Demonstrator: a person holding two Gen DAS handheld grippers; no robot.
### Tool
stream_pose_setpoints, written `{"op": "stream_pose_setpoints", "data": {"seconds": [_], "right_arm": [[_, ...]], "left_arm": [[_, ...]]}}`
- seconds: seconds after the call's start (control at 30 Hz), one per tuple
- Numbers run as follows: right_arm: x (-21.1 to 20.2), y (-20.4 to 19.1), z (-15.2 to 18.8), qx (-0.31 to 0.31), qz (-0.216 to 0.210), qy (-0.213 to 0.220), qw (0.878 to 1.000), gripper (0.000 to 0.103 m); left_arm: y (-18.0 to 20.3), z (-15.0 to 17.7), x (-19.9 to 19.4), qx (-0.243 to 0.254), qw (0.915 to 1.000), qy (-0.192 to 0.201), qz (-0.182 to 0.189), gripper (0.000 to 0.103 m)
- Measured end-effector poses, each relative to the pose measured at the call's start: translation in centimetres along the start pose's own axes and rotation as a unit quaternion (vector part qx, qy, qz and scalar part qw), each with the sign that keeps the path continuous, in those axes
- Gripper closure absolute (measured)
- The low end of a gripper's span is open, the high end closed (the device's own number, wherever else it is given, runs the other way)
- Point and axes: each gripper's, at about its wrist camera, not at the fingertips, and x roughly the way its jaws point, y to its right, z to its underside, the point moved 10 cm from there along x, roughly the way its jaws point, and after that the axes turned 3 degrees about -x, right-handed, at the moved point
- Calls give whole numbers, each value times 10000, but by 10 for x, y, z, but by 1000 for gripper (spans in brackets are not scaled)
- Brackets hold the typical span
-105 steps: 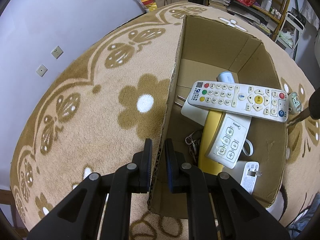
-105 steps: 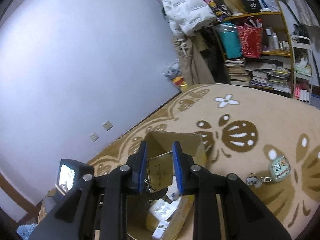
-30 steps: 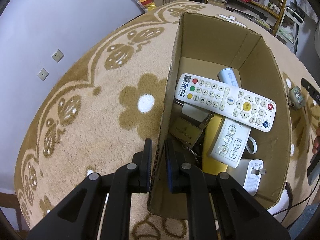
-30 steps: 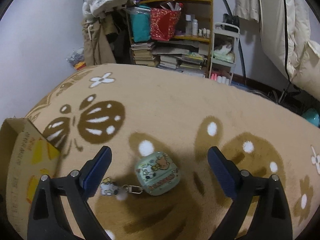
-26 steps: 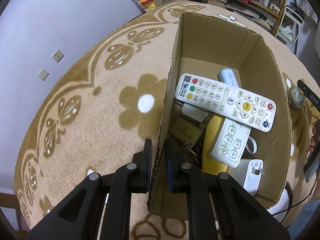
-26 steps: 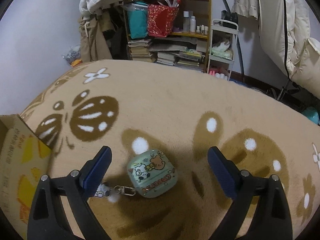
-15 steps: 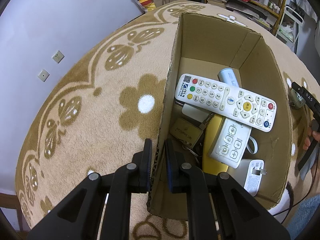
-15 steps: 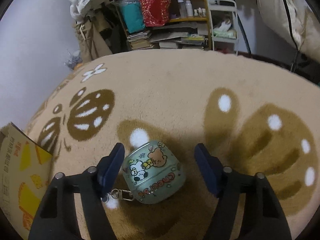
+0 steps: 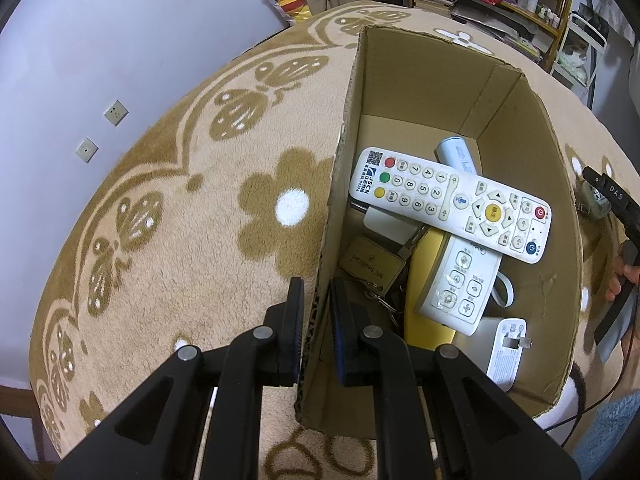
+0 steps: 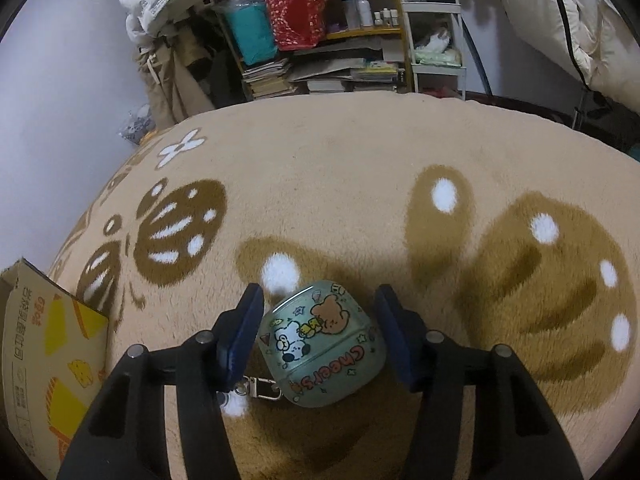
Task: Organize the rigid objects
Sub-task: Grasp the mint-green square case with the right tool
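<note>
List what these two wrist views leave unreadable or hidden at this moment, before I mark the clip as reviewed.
- Left wrist view: the yellow item in the cardboard box is mostly covered by the two remotes; its kind is unclear.
- Left wrist view: the chain under the brass tag sinks into shadow.
- Right wrist view: the charm on the green case clip is hidden behind the right gripper finger.
- Right wrist view: pad contact with the case is not clear.
</note>
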Motion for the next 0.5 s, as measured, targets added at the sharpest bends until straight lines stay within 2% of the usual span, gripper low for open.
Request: {"op": "stream_pose_setpoints", "data": {"seconds": [0.07,0.23,0.4,0.5], "right_arm": [[4,0,3,5,-56,-60,10000,36],[7,2,4,21,93,-43,9999,36],[7,-3,8,-327,347,-29,9989,37],[-2,-7,6,-312,133,-100,9994,38]], "left_arm": [[0,0,0,14,10000,5,-8,91],[-1,0,-1,-4,10000,-5,21,91],[-1,-1,-1,7,10000,4,-5,91],[-1,-1,0,2,10000,3,1,91]]}}
